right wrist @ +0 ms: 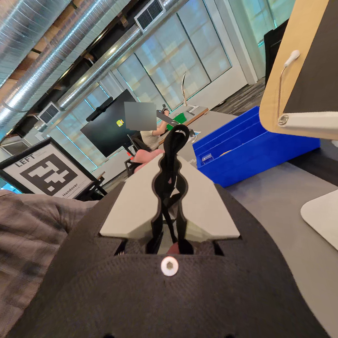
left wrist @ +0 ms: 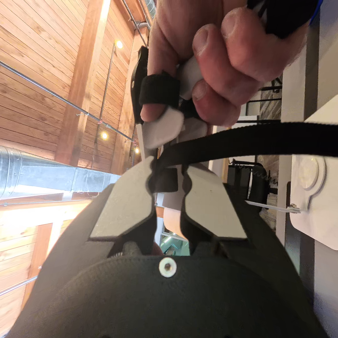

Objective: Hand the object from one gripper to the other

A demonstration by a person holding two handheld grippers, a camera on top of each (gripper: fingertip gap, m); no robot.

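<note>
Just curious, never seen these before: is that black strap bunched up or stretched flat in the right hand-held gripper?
Bunched up. The black strap sits looped between the closed fingers of the right hand-held gripper.

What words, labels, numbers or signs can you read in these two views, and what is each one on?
Framed sign, right wrist view: printed words above and below a black-and-white square marker; legible, but I do not quote writing.
Dark screen: a small yellow mark, too small to read.
Left wrist view: no writing visible.
</note>
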